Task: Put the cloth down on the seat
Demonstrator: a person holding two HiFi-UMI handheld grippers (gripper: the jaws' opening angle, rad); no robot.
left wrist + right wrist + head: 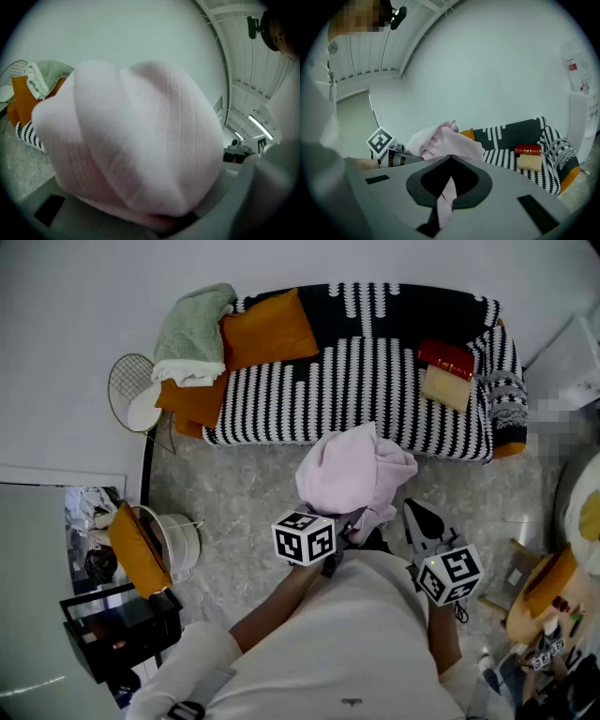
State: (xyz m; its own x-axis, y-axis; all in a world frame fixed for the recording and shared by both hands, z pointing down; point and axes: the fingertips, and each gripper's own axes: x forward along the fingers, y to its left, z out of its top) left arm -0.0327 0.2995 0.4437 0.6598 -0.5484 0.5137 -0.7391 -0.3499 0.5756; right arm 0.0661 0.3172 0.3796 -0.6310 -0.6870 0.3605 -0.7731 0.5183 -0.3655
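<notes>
A pink cloth [354, 474] hangs bunched above the grey floor, just in front of the black-and-white striped seat [375, 381]. My left gripper [345, 529], with its marker cube at the lower left of the bundle, is shut on the cloth from below. In the left gripper view the cloth [136, 140] fills almost the whole frame and hides the jaws. My right gripper [411, 507] sits to the right of the bundle. Its jaws [450, 158] meet at the tips, pinching a thin pink strip of the cloth [446, 199].
On the seat lie orange cushions [267, 329], a green blanket [192, 329] at the left end, and a red book on a cream box [446, 371] at the right. A wire basket [131, 390] and a white bucket [178, 540] stand on the left. Clutter [544, 606] lies on the right.
</notes>
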